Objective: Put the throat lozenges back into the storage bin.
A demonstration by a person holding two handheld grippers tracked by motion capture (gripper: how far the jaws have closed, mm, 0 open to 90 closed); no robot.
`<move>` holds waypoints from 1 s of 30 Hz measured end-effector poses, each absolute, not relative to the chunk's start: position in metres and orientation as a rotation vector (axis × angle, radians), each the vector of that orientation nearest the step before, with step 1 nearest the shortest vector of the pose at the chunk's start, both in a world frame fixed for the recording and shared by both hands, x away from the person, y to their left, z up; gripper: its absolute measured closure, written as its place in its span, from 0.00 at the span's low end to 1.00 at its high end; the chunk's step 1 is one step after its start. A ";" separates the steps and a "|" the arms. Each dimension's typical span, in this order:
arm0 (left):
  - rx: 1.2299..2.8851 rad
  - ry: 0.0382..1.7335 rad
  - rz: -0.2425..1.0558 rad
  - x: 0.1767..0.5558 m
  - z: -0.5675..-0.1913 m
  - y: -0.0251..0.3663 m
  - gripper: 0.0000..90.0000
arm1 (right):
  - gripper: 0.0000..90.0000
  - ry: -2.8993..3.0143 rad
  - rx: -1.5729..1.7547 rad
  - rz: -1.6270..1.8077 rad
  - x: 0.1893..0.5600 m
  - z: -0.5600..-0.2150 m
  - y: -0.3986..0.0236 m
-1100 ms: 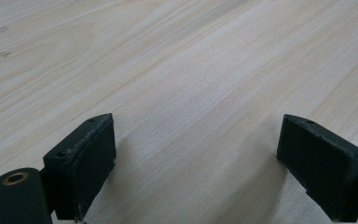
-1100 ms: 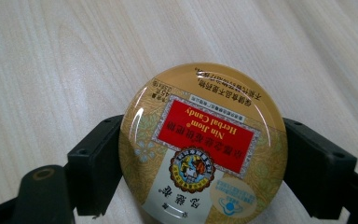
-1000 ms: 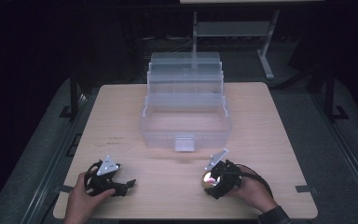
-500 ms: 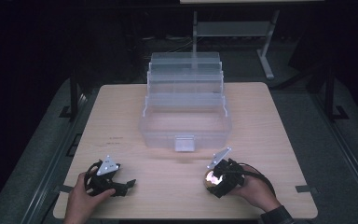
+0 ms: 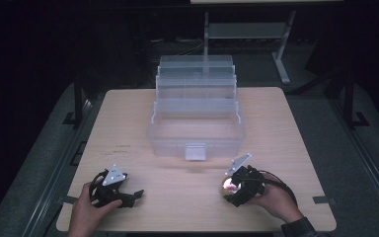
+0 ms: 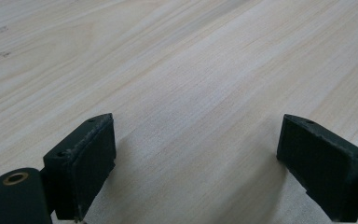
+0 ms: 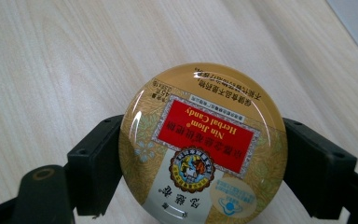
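A round candy tin (image 7: pixel 203 144), gold with a red label reading "Nin Jiom Herbal Candy", sits clamped between the two black fingers (image 7: pixel 95 163) of the right gripper (image 5: pixel 238 186), one finger pressed to each side of its rim; in the right gripper view the lid faces the camera with its print upside down, and pale wood grain runs behind it; in the high view the tin (image 5: pixel 228 185) shows as a small shiny disc at the near right of the table (image 5: pixel 286 128), held by the person's right hand (image 5: pixel 276 200), with a cable looping from the gripper and its grey three-cornered plate tilted up above it. The left gripper (image 5: pixel 128 196) rests low at the near left of the table in the person's left hand (image 5: pixel 86 212); its fingers (image 6: pixel 86 163) stand wide apart with bare wood between them. A clear plastic tiered box (image 5: pixel 196 111) stands farther back on the middle of the table, its trays stepped open towards the rear and a small latch on its near wall; it is well apart from both grippers. Beyond the table a metal stand (image 5: pixel 246 32) shows in the dark.
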State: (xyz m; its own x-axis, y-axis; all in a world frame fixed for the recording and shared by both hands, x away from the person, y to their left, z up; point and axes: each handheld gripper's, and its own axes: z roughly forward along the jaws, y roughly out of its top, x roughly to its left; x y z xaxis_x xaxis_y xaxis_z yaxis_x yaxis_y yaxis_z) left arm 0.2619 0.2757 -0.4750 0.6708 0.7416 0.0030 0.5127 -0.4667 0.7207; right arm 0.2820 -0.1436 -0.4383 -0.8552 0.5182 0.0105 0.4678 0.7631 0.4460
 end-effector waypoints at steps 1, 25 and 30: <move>2.171 0.962 0.413 0.262 -0.475 0.276 0.12 | 0.22 2.838 0.803 0.675 0.282 -0.438 -0.145; 2.174 0.962 0.412 0.262 -0.475 0.276 0.12 | 0.22 2.793 0.895 0.670 0.288 -0.428 -0.171; 2.172 0.963 0.413 0.262 -0.475 0.276 0.12 | 0.22 2.779 0.918 0.673 0.290 -0.425 -0.178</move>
State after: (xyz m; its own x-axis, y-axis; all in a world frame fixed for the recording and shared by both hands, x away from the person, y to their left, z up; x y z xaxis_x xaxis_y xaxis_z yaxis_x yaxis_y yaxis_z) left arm 0.2619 0.2757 -0.4749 0.6708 0.7416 0.0028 0.5133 -0.4671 0.7200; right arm 0.2900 -0.1778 -0.4252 -0.8044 0.5941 0.0088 0.5323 0.7140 0.4548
